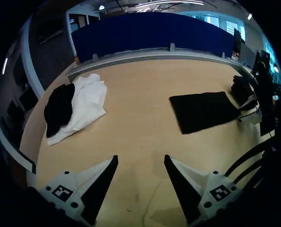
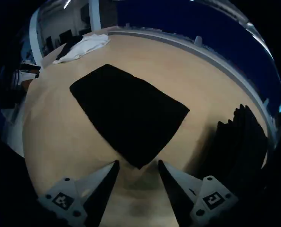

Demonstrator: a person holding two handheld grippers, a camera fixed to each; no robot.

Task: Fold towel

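Observation:
A black towel [image 2: 127, 117] lies flat and folded on the light wooden table [image 2: 201, 83], its near corner just ahead of my right gripper [image 2: 137, 167], which is open with nothing between its fingers. The same black towel [image 1: 202, 110] lies at the right in the left gripper view, with the other gripper [image 1: 253, 113] at its right edge. My left gripper [image 1: 140, 162] stands open above bare table, well short of the towel.
A heap of white cloth [image 1: 85, 104] with a black cloth [image 1: 59, 108] on it lies at the table's far left. A stack of dark folded cloths [image 2: 240, 143] sits right of the towel. A blue partition [image 1: 151, 32] runs along the table's back edge.

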